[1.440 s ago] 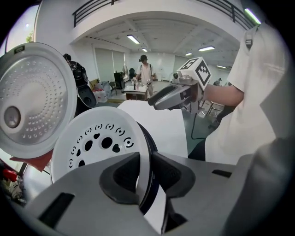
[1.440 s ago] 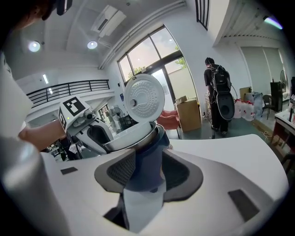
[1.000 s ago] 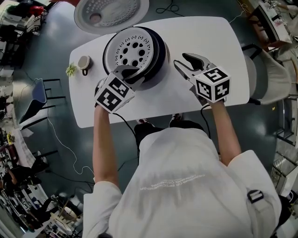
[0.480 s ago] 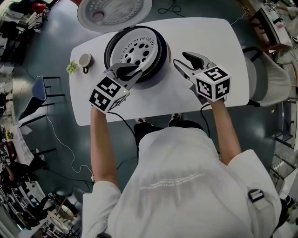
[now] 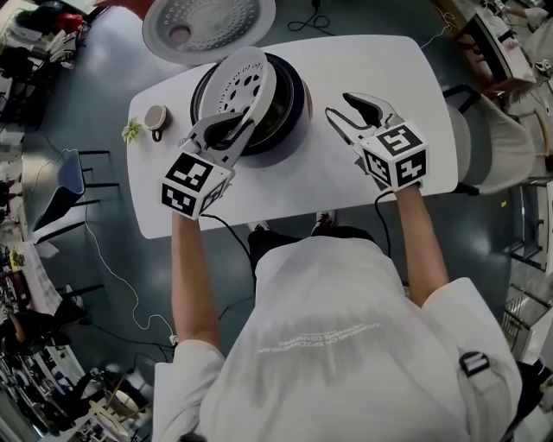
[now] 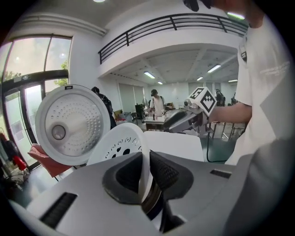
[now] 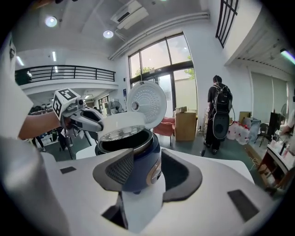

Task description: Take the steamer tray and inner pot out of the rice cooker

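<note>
Grey-blue floor all round, and in the middle of it a white rounded table (image 5: 371,69) with the person in the white shirt (image 5: 346,345) standing at its near edge. On the table's far left half sits the dark blue round rice cooker (image 5: 294,97). Its white dimpled lid (image 5: 207,24) is thrown open and stands past the table's far edge.

And the white perforated steamer tray (image 5: 238,86) is up! It stands steeply tilted over the left side of the cooker's mouth, holes facing right. The left gripper (image 5: 235,129) has it by the near rim. The left gripper view shows the jaws, which have just been closing, pinching that thin white rim (image 6: 144,161) between the dark ribbed pads. The tray's far edge hangs low over the cooker, and whether it touches the rim cannot be told.

Under the raised tray, the inner pot (image 7: 122,142) is seated in the cooker, its dark mouth showing.

Over on the right, the right gripper (image 5: 341,110) hovers above bare tabletop just beside the cooker, clear of it. Its jaws have just been opening and stand spread wide, gripping nothing. The cooker's blue body merely shows beyond them in its own view.

Far left on the table: a small beige cup (image 5: 156,116) with a green sprig (image 5: 131,129) just beside it.
</note>
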The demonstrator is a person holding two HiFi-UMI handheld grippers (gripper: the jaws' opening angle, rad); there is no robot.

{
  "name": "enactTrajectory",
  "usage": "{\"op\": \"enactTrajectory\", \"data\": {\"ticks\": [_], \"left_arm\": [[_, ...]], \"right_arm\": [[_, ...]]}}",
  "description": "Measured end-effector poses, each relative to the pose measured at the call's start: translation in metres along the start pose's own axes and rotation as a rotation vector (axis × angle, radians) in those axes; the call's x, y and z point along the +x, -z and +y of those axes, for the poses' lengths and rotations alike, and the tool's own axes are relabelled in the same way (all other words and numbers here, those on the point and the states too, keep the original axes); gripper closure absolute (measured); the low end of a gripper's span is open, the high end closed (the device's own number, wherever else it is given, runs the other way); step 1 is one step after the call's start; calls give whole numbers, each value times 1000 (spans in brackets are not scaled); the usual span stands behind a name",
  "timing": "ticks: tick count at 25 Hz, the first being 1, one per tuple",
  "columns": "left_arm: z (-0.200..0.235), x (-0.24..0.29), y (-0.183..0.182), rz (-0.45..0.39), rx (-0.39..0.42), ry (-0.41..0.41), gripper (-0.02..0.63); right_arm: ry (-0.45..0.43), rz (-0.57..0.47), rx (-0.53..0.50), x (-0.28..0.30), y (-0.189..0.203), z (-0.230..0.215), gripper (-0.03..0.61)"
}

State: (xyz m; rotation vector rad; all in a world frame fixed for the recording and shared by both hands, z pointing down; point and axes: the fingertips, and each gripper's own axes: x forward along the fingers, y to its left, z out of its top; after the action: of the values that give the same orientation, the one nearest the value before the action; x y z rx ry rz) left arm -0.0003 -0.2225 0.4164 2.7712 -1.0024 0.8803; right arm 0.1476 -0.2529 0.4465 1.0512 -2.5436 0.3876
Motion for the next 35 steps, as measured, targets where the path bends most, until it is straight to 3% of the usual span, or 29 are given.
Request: {"op": "enactTrajectory", "data": {"ticks": [5, 14, 25, 30, 35], "left_arm": [[5, -23, -21, -148, -15, -41, 551], [24, -45, -54, -265, 21, -73, 557], [-10, -3, -108, -337, 166, 139, 557], [-42, 29, -132, -365, 183, 235, 557], [-82, 63, -141, -340, 232, 335, 557]], "right_arm": [[53, -45, 13, -20, -8, -8, 377], [184, -120, 37, -54, -29, -5, 379], [388, -237, 37, -132, -39, 0, 377], [499, -227, 65, -171, -24, -13, 375], [585, -206, 97, -207, -2, -26, 373]]}}
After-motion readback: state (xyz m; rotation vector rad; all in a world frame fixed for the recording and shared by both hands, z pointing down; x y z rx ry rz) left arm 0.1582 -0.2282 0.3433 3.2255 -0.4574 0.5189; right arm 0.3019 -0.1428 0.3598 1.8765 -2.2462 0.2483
